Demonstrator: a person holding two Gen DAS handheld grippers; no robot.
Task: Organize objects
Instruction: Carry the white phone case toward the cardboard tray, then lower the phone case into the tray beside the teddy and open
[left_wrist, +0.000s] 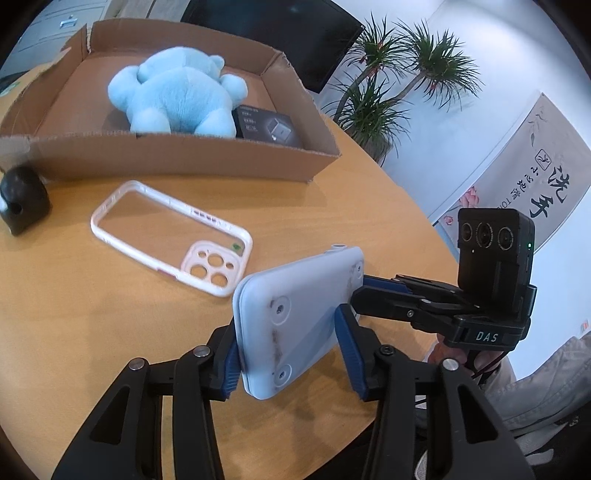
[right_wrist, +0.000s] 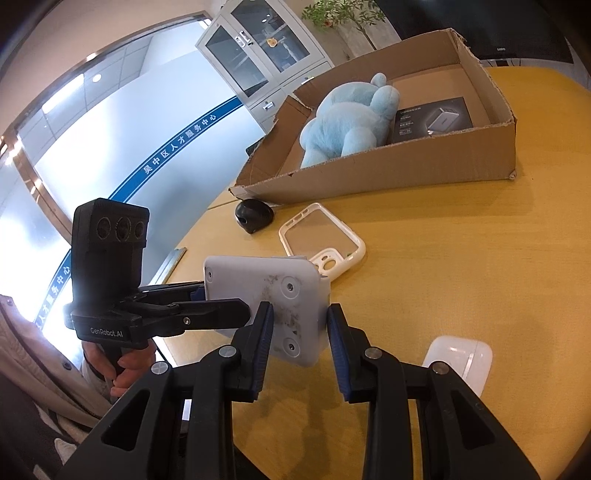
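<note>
The left tongs (left_wrist: 291, 354) gripped a pale flat device (left_wrist: 299, 325) above the table (left_wrist: 74, 332), while the right tongs (left_wrist: 364, 295) clamped its far edge. A white phone case (left_wrist: 170, 236) lay beside a cardboard box (left_wrist: 184, 155) holding a blue plush toy (left_wrist: 177, 96).

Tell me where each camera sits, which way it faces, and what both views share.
Left wrist: on the left gripper, looking down its fingers across the table to the cardboard box; right gripper and sleeve visible.
Right wrist: on the right gripper, facing the box; left gripper and hand visible.
Shared: grey plastic device, phone case, blue plush toy.
</note>
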